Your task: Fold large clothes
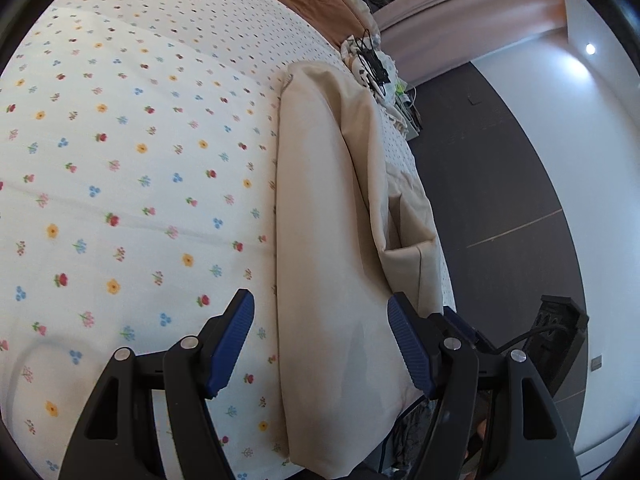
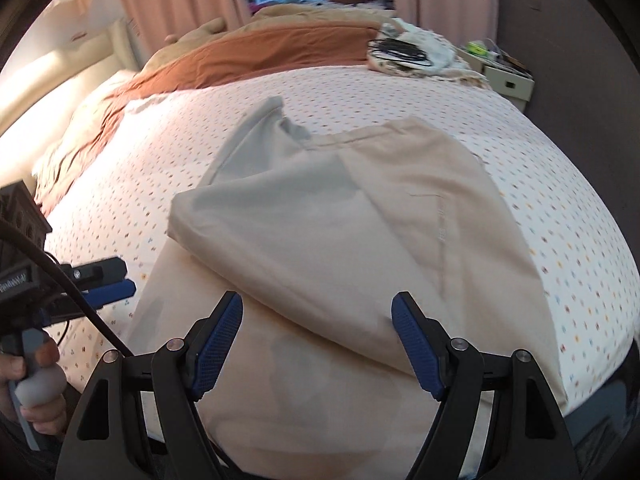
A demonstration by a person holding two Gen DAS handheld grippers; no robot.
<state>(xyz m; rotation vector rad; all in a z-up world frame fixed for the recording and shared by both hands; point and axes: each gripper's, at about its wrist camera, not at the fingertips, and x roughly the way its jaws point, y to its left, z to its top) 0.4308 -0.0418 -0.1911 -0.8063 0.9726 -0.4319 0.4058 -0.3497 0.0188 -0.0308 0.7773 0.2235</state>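
At the far left, in the right wrist view, a hand (image 2: 34, 380) grips the handle of the left gripper (image 2: 114, 286), which points out over the sheet (image 2: 560, 216) beside the garment's left edge. A dark cable runs down from it toward the bottom of that view. In its own camera, the left gripper (image 1: 320, 344) has its jaws apart with nothing pinched; the left blue pad (image 1: 232, 344) sits over the flowered sheet (image 1: 120, 160) and the right one over the cloth's near end.

In the middle lies the garment (image 2: 320, 240), a large beige piece spread on the bed close to the near edge. Its upper layer is folded over at a slant, the fold's corner pointing left, and more of the same cloth runs out underneath toward the bottom of the view. Seen from the left wrist, the garment (image 1: 320, 220) is a long strip along the bed's edge.

The right gripper (image 2: 318, 346) hangs above the garment's near part, jaws wide and empty, clear of the cloth as far as I can tell.

Further back, an orange-brown blanket (image 2: 280, 52) lies across the bed. To its right is a heap of black cords (image 2: 400, 50) on light fabric, and past the bed a small cabinet (image 2: 508, 76).
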